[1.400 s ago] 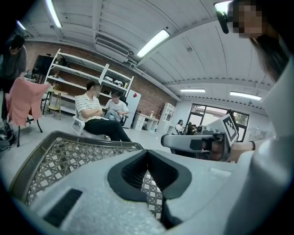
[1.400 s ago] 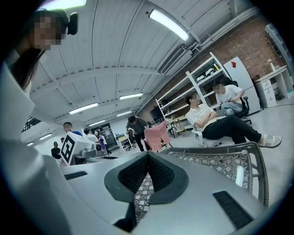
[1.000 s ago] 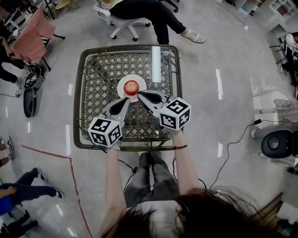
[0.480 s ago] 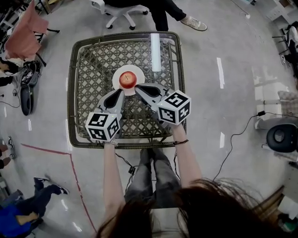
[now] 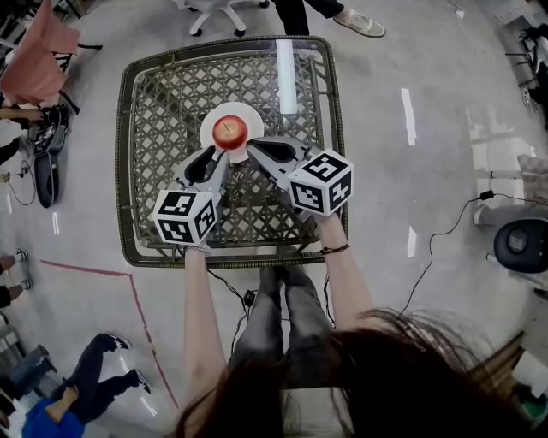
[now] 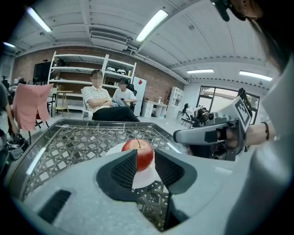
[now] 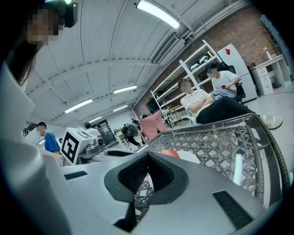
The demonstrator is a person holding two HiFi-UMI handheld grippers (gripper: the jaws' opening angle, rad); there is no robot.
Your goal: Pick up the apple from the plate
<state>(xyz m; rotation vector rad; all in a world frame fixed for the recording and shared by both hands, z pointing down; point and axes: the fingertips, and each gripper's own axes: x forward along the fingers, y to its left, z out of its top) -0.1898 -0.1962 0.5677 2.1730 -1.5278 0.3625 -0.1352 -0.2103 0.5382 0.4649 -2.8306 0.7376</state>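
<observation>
A red apple (image 5: 229, 131) sits on a small white plate (image 5: 210, 121) in the middle of the wicker table (image 5: 127, 171). My left gripper (image 5: 223, 157) points at it from the near left, just short of the plate; its jaws are opening, and in the left gripper view the apple (image 6: 140, 152) shows through the narrow gap, beyond the pads, untouched. My left gripper (image 6: 146, 166) holds nothing. My right gripper (image 5: 252, 145) lies at the plate's near right edge, shut and empty. In the right gripper view the apple (image 7: 169, 153) peeks over my shut right gripper (image 7: 148, 170).
A long white streak (image 5: 287, 75) lies on the table's far right part. Beyond the far edge a seated person's shoe (image 5: 360, 24) and a chair base (image 5: 218, 10) show. A black round device (image 5: 519, 245) and a cable (image 5: 441, 248) are on the floor at right.
Both grippers have sunk toward the table and come closer to the apple and plate. The left jaws, shut before, now stand slightly apart.
</observation>
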